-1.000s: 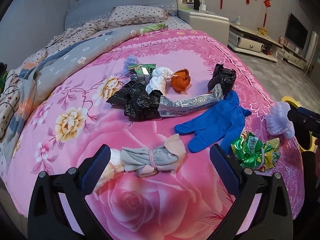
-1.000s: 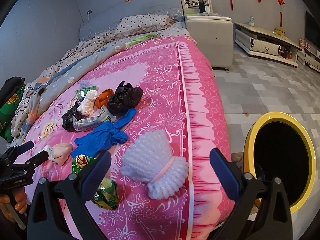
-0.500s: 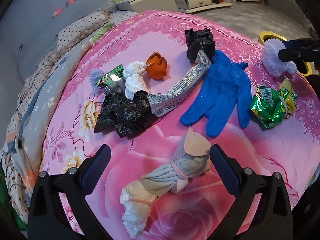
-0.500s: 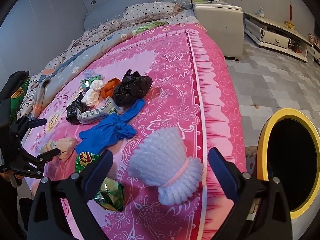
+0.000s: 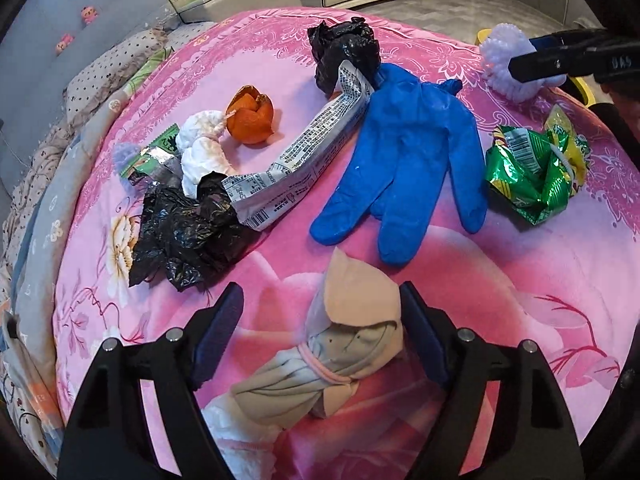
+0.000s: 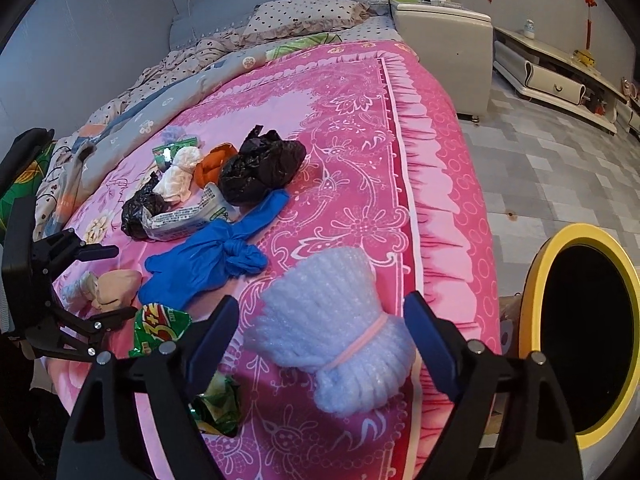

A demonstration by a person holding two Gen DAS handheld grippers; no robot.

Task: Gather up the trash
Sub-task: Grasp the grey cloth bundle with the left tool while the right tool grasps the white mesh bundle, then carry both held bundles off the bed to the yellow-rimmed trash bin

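The left gripper [image 5: 320,312] stands wide open over the pink floral bedspread [image 5: 540,272], with the beige-and-grey cloth bundle tied by a pink rubber band [image 5: 344,352] lying between its fingers; the bundle's long axis runs from the lower left of the wrist view up toward the right finger, so it lies skewed in the gap rather than square to the closing line, its peach tip just beside the right pad while the left pad stands clear of it; the white frilled end sits nearest the camera, under the gripper body. The right gripper [image 6: 322,316] is likewise spread open, straddling the pale lilac bubble-wrap bundle cinched with a pink band [image 6: 332,336]; that bundle lies tilted, its flared end away from the camera and its narrower end toward the right finger. Each hand therefore seems to have its own piece in reach. Beyond the left gripper lie the blue rubber glove [image 5: 408,160] and the crumpled green foil snack wrapper [image 5: 532,168]; farther still, the crumpled black plastic bag [image 5: 188,236] and orange peel [image 5: 252,120]. The yellow-rimmed black bin [image 6: 580,328] stands on the floor beside the bed, to the right of the right gripper, much the nearer hand to it.
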